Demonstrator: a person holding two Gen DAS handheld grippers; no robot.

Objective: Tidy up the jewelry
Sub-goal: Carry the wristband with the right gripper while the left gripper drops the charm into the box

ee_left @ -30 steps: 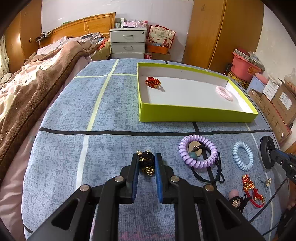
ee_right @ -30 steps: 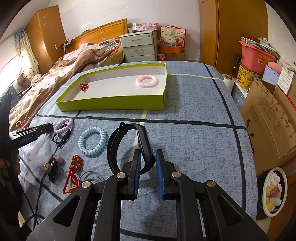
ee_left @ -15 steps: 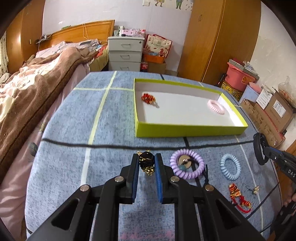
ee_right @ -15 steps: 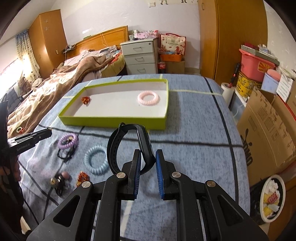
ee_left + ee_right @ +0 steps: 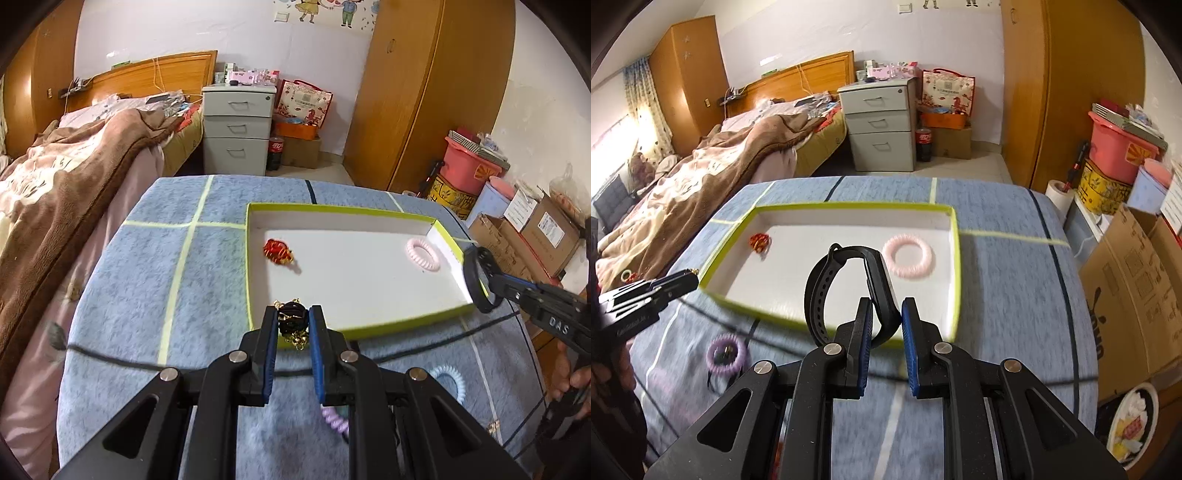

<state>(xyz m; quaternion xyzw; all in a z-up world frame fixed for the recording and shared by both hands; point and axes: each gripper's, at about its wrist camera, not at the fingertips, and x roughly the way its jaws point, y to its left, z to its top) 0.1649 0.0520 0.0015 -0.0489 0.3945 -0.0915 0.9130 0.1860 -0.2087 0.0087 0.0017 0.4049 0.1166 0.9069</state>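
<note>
A black beaded ornament with small gold bells [image 5: 293, 325] is pinched between the left tool's blue pads, above the near wall of the shallow lime-green cardboard tray with a white floor [image 5: 373, 326]. A black looped rubber wristband [image 5: 849, 291] stands upright, clamped in the right tool. In the tray, a red-and-gold knotted charm [image 5: 277, 252] lies toward 10 o'clock, a pink coiled hair tie [image 5: 423, 254] toward 2 o'clock. At 6 o'clock of the tray, on the blue table cloth, lie a purple coiled hair tie [image 5: 727, 355] and a light-blue one [image 5: 448, 384].

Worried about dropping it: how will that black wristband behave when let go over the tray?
The black wristband keeps its loop in the right hand-held gripper, so probably springy rubber. It may bounce or roll in the tray.
</note>
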